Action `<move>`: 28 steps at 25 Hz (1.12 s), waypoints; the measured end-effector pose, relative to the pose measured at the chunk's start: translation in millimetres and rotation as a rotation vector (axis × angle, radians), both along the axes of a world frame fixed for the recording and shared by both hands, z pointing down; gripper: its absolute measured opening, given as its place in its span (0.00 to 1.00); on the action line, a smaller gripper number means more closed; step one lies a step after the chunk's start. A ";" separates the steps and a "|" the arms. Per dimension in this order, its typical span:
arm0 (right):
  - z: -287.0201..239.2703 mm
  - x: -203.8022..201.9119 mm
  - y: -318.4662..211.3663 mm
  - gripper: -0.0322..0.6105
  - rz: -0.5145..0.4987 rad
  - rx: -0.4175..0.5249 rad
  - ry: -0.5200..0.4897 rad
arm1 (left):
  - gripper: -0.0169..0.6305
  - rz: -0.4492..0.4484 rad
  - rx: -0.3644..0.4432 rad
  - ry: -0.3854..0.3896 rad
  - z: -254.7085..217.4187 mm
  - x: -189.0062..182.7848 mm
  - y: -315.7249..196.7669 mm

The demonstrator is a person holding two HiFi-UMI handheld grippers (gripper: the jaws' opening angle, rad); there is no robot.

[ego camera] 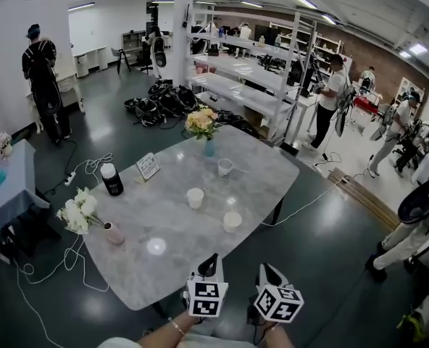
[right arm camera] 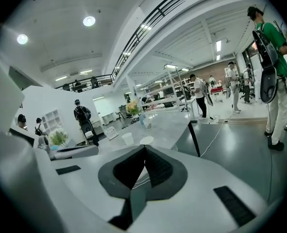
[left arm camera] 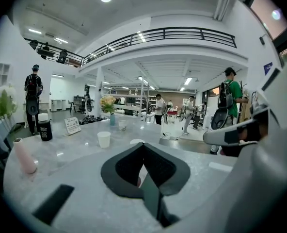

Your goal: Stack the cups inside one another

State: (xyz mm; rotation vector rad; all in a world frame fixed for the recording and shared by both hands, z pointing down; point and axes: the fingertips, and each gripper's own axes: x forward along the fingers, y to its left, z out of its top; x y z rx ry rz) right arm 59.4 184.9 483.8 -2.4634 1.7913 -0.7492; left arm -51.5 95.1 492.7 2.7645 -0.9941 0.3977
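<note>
Head view lays out three cups standing apart on the grey surface (ego camera: 164, 216): the nearest cup (ego camera: 232, 222), the middle cup (ego camera: 195, 198), and the clear cup (ego camera: 225, 167) farther off by the flowers (ego camera: 201, 121). The left gripper (ego camera: 211, 261) and right gripper (ego camera: 267, 270) hang at the near edge, well short of them. Only the gripper views show both pairs of jaws clenched on nothing. They should part before reaching, then pinch one cup's wall near the rim, keeping it upright.

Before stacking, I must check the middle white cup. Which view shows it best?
The head view: the middle white cup shows whole, mouth up. The left gripper view gives only its side; the right gripper view shows it small.
</note>
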 end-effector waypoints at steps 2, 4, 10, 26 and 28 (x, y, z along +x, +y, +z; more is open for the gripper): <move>2.3 4.6 -19.4 0.06 -0.007 -0.002 -0.008 | 0.02 -0.002 -0.002 -0.006 1.3 4.7 -16.8; 6.8 8.2 -37.5 0.06 -0.016 -0.008 -0.016 | 0.02 -0.009 -0.009 -0.011 4.5 8.5 -33.1; 13.7 29.6 -77.6 0.06 -0.027 -0.029 -0.036 | 0.02 -0.034 -0.032 -0.024 10.6 26.9 -73.6; 25.2 75.5 -182.8 0.06 -0.080 -0.068 -0.026 | 0.02 -0.094 -0.088 -0.022 33.8 62.8 -176.4; 27.5 82.0 -191.6 0.06 -0.080 -0.076 -0.036 | 0.02 -0.104 -0.093 -0.025 34.0 65.9 -186.9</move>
